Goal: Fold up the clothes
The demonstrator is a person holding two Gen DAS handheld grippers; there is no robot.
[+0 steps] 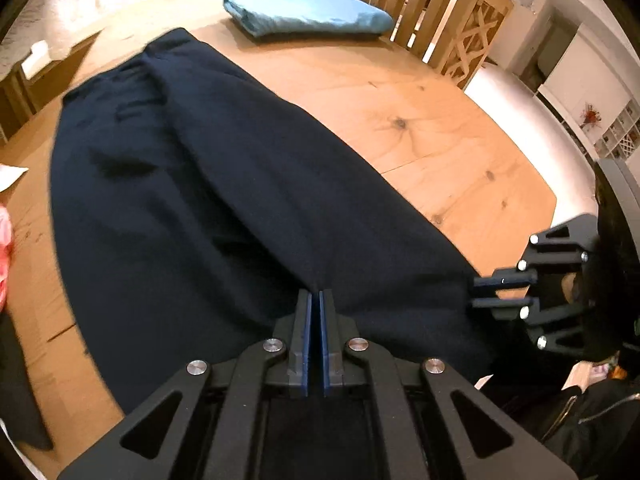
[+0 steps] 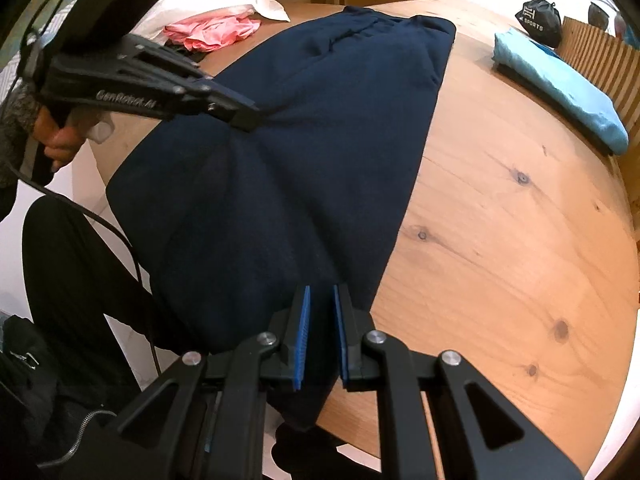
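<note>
A dark navy garment [image 1: 208,184] lies spread lengthwise on the wooden table [image 1: 432,128]; it also shows in the right wrist view [image 2: 304,152]. My left gripper [image 1: 315,294] is shut on the garment's near edge, and it shows from the side in the right wrist view [image 2: 246,118]. My right gripper [image 2: 321,292] is shut on the garment's near corner, with cloth between its blue pads [image 2: 303,320]. It shows in the left wrist view [image 1: 478,292] at the cloth's right corner.
A folded light blue garment [image 1: 308,12] lies at the far side of the table by a wooden slatted rail [image 1: 420,8]; it also shows in the right wrist view [image 2: 560,92]. A black bag [image 2: 538,20], pink cloth [image 2: 212,32] and white cloth [image 2: 224,0] lie beyond.
</note>
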